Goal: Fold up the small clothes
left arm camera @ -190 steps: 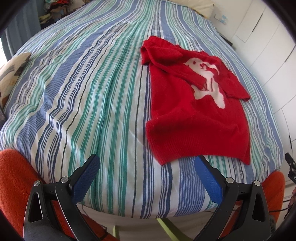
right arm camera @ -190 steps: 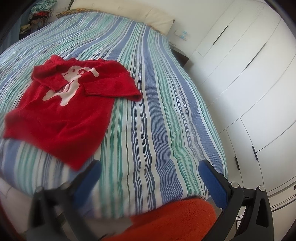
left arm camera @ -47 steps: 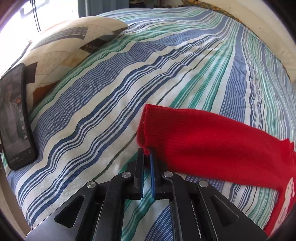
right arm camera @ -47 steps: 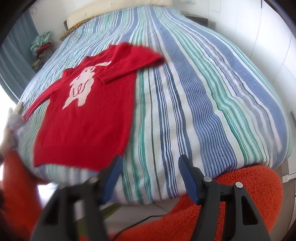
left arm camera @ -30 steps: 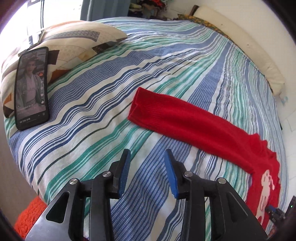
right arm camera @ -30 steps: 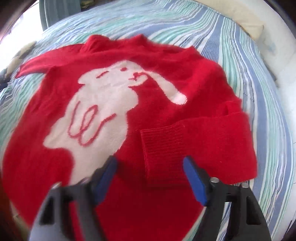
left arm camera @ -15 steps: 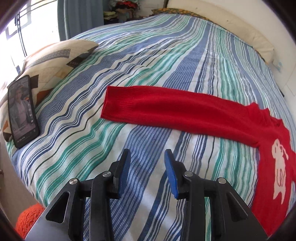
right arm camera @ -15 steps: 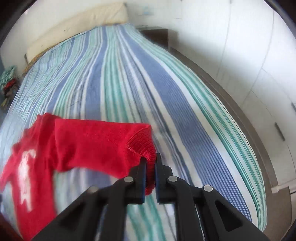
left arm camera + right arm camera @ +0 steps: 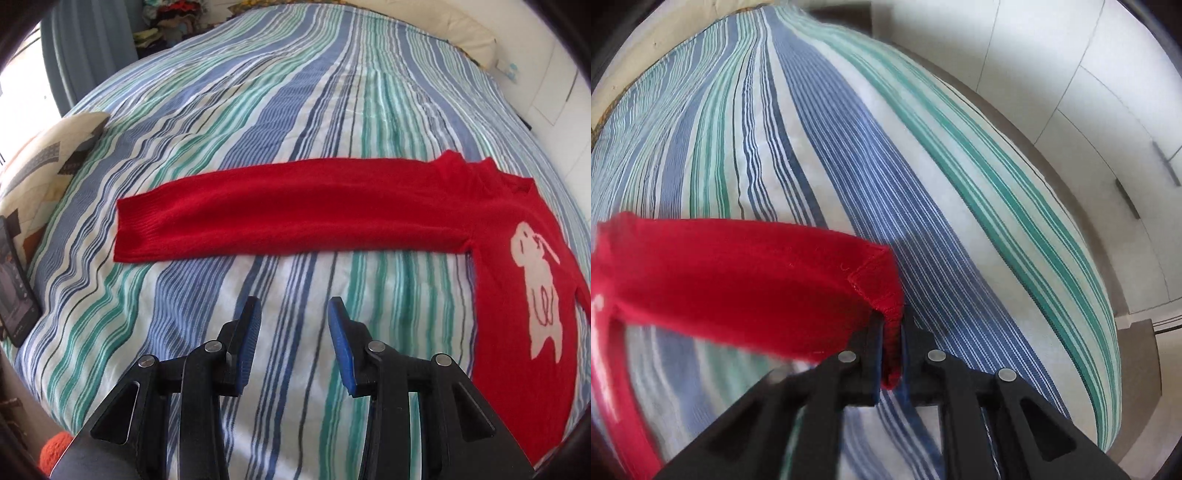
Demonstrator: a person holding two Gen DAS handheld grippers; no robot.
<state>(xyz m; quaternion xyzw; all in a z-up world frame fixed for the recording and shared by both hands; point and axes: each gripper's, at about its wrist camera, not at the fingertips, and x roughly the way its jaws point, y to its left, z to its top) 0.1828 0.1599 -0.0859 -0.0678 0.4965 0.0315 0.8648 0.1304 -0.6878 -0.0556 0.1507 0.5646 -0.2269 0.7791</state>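
1. Right wrist view: the red sweater (image 9: 731, 280) is blurred at the left edge of the frame and cut off there, so only one sleeve and a strip of the body can be made out.
2. The right gripper (image 9: 893, 325) is clamped on that sleeve's cuff at lower centre; the cuff's tip is hidden between the pads, and the sleeve is lifted above the striped bedspread (image 9: 923, 184).
3. The bed's edge curves down the right of this frame, with white cupboard doors (image 9: 1089, 92) beyond.
4. Left wrist view: the left gripper (image 9: 294, 314) stands apart, holding nothing, over bare bedspread at lower centre.
5. The other sleeve lies flat and straight across mid-frame; the body with its white animal figure (image 9: 535, 291) is cut off at the right edge.
6. A phone (image 9: 14, 288), partly cropped, rests against a patterned pillow (image 9: 44, 162) at the left edge.
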